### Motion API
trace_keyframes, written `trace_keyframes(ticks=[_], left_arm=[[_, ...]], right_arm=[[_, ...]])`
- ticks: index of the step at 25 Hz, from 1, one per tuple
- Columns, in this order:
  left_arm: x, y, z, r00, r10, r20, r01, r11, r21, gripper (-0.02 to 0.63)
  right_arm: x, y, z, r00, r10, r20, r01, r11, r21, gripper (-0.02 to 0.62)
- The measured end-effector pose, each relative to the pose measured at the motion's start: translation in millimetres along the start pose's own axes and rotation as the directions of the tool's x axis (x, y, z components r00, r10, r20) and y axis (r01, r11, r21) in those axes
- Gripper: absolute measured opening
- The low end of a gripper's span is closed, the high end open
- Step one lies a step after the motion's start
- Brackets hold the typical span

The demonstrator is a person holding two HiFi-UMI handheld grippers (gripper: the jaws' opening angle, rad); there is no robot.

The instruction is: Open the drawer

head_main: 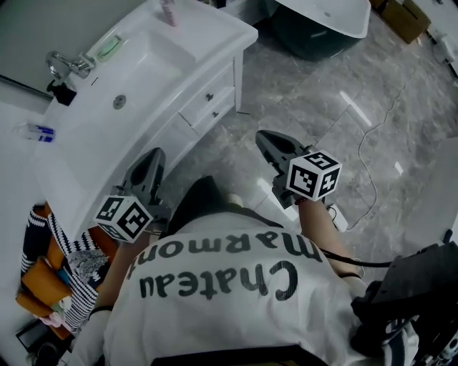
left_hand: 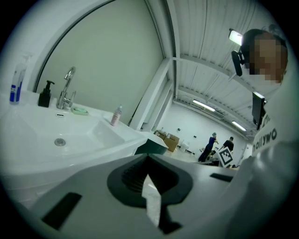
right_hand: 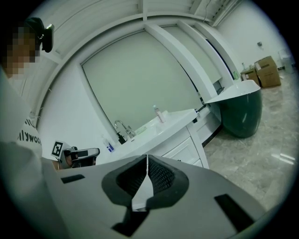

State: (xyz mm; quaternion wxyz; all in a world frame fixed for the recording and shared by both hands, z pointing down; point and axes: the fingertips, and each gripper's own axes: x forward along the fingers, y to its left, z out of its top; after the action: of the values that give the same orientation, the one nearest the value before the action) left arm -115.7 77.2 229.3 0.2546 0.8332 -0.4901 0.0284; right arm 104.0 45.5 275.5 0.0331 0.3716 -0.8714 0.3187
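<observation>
The left gripper [head_main: 154, 157], a grey two-jaw tong carrying a marker cube, hovers just beside the front edge of the white vanity cabinet with a moulded basin [head_main: 89, 150]. Its jaws are pressed together on nothing. The right gripper [head_main: 263, 137] hangs over the grey marble floor [head_main: 322, 129], well off the cabinet's front, and its jaws are likewise together and empty. Ahead of both, the two white drawers with small dark knobs [head_main: 212, 104] sit stacked under the cabinet's far front corner, both closed and untouched. A chrome tap [head_main: 68, 64] stands at the back edge, with a pink bottle [head_main: 169, 11] at the far end. A dark green tub [head_main: 315, 32] lies beyond the cabinet.
</observation>
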Motion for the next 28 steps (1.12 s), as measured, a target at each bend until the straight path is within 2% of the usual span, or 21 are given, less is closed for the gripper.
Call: trace_keyframes(ticks=[6,12,21,28], left_arm=[[20.9,-1.3,-4.2,0.998,-0.061,0.006,0.061,0.996,-0.059,-0.009],[51.3,10.1,-9.8,0.996,-0.074,-0.056,0.073,0.997,-0.011,-0.009],[112.5,20.3,-45.4,0.977,-0.118,-0.176,0.129,0.99,0.051,-0.009],[150.6,56.5,-99.4,0.957,-0.157,-0.243,0.165,0.986,0.016,-0.009]], right_arm=[[13.7,-10.8,9.2,1.0,-0.024,-0.006,0.024,0.998,-0.052,0.011],[36.9,-28.8,2.8,0.998,-0.048,-0.033,0.047,0.999,-0.028,0.011],[100.8,-68.8,-6.5,0.987,-0.054,-0.151,0.05,0.998,-0.027,0.011],[173.1,-112.8,-36.4,0.973,-0.045,-0.227,0.048,0.999,0.008,0.012]])
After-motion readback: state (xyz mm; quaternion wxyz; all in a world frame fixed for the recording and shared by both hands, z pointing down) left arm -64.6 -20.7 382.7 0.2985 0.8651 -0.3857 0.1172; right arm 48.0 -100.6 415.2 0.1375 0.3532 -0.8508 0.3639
